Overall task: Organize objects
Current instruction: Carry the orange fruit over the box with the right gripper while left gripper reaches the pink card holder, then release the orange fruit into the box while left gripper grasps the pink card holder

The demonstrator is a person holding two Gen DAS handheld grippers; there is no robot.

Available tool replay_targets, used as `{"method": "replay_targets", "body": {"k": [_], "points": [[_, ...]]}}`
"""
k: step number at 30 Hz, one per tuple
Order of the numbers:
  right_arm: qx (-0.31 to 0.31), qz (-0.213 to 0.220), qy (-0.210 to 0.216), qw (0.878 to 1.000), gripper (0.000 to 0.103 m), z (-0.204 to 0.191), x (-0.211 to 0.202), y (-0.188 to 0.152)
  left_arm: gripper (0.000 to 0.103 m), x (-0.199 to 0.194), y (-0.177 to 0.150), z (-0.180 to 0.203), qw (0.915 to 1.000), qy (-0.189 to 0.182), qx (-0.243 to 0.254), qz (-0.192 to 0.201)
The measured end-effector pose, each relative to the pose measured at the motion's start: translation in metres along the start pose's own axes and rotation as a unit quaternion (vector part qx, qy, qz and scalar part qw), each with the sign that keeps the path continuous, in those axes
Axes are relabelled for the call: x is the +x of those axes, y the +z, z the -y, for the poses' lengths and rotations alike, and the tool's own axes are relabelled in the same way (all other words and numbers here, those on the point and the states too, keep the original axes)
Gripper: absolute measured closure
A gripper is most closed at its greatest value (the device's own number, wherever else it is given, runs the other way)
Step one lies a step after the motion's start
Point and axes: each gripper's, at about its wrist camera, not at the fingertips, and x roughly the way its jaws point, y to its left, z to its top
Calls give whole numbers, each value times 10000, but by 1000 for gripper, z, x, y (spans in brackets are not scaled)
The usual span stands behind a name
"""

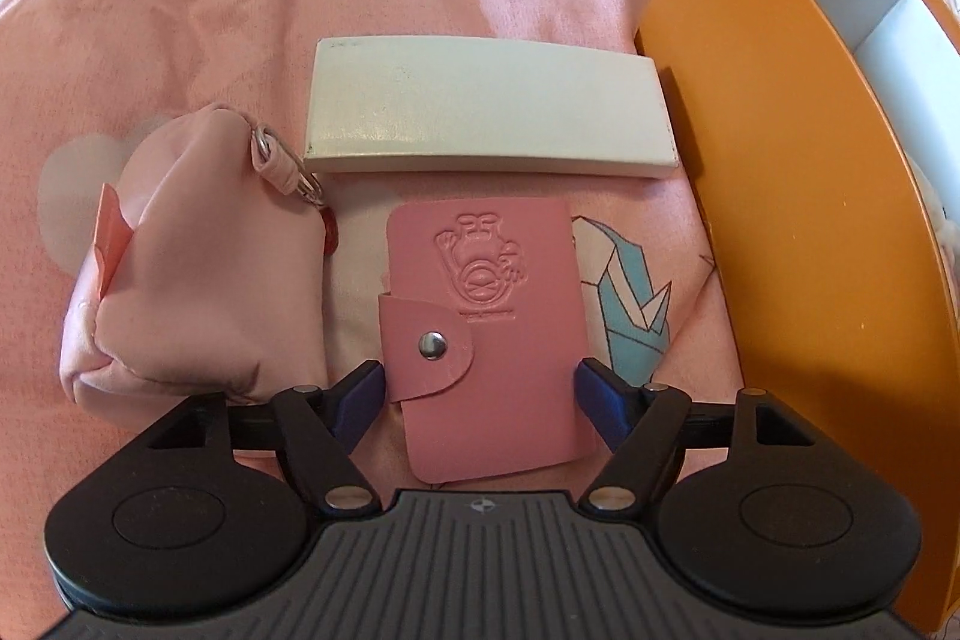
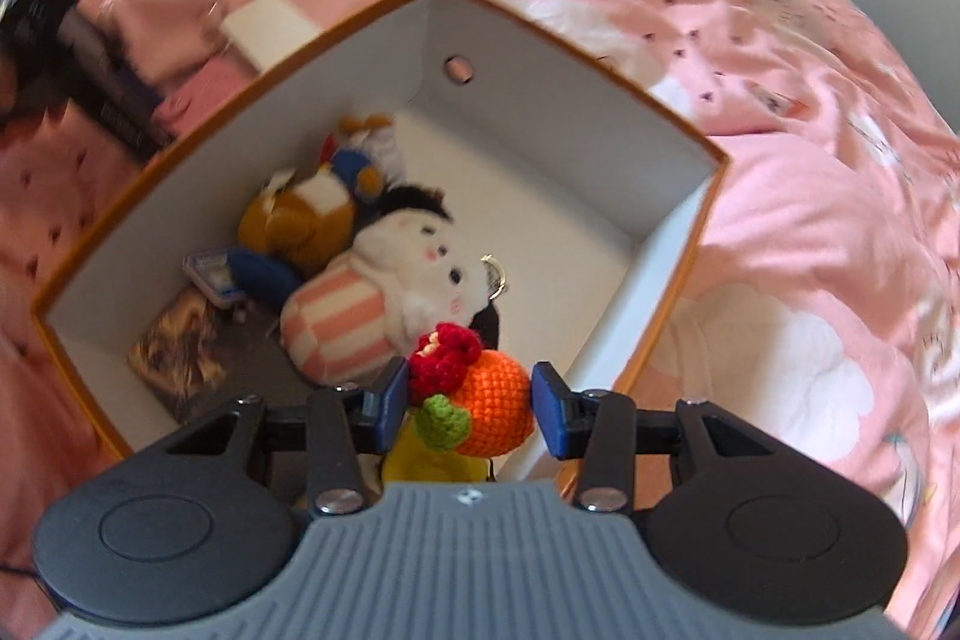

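A pink snap-button card holder [image 1: 486, 316] lies flat on the pink bedspread. My left gripper [image 1: 480, 388] points down over it, open, a blue finger on either side of its lower half without pressing. My right gripper [image 2: 470, 391] is shut on a crocheted orange toy [image 2: 492, 400] with red and green parts. It hangs over the near corner of the orange box [image 2: 540, 100], whose inside is white. In the box lie a white plush with a striped body [image 2: 384, 292], a brown plush [image 2: 300, 220] and a blue one [image 2: 360, 160].
A flat white case [image 1: 486, 118] lies just beyond the card holder, a soft pink pouch [image 1: 198, 274] with a metal ring to its left. The orange box's wall [image 1: 798, 196] rises close on the right. A dark card [image 2: 180, 358] lies on the box floor.
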Motion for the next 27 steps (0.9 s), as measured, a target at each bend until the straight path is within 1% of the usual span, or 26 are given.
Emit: {"method": "replay_targets", "body": {"k": [1, 2, 3, 4, 5, 6, 7, 8, 13, 17, 20, 22, 23, 24, 25, 26, 27], "points": [[-269, -104, 10, 9996, 57, -5, 4, 1, 19, 0, -2, 0, 10000, -1, 13, 37], [-507, -238, 32, 9984, 57, -8, 9, 2, 24, -1, -4, 0, 10000, -25, 42, 80], [-665, -353, 29, 9972, 57, -11, 14, 3, 25, -3, -6, -1, 9999, -20, 67, 115], [-836, -483, 19, 9953, 57, -13, 19, 4, 31, -5, -8, -1, 9998, -8, 77, 170], [-999, -611, 30, 9931, 57, -15, 24, 5, 39, -8, -10, -3, 9997, -9, 70, 241], [-1124, -700, 36, 9912, 57, -16, 28, 6, 43, -11, -12, -5, 9995, -35, 69, 316], [-1215, -760, 48, 9897, 57, -16, 32, 6, 51, -14, -14, -6, 9993, -69, 70, 365], [-1307, -845, 79, 9878, 57, -17, 36, 7, 57, -17, -16, -8, 9990, -123, 62, 414], [-1598, -1084, 68, 9811, 57, -14, 51, 11, 69, -29, -24, -16, 9968, -508, 7, 616], [-1582, -1178, 227, 9801, 57, -5, 61, 14, 70, -35, -18, -24, 9923, -1020, -229, 667], [-1616, -1246, 378, 9782, 56, -2, 68, 14, 68, -24, -13, -27, 9911, -1118, -424, 589], [-1665, -1294, 396, 9767, 56, -1, 73, 14, 67, -14, -7, -24, 9902, -1196, -580, 433], [-1662, -1325, 414, 9763, 56, 0, 75, 15, 64, -7, -3, -23, 9900, -1207, -629, 373], [-1655, -1354, 439, 9759, 56, 1, 77, 15, 64, -2, -3, -21, 9904, -1187, -625, 349], [-1651, -1388, 460, 9754, 56, 3, 79, 15, 61, 0, -4, -20, 9909, -1148, -617, 350], [-1653, -1427, 486, 9746, 56, 4, 80, 15, 54, 2, -5, -19, 9909, -1141, -617, 358], [-1661, -1463, 525, 9738, 56, 5, 82, 15, 49, 5, -5, -17, 9904, -1184, -615, 370]]}}
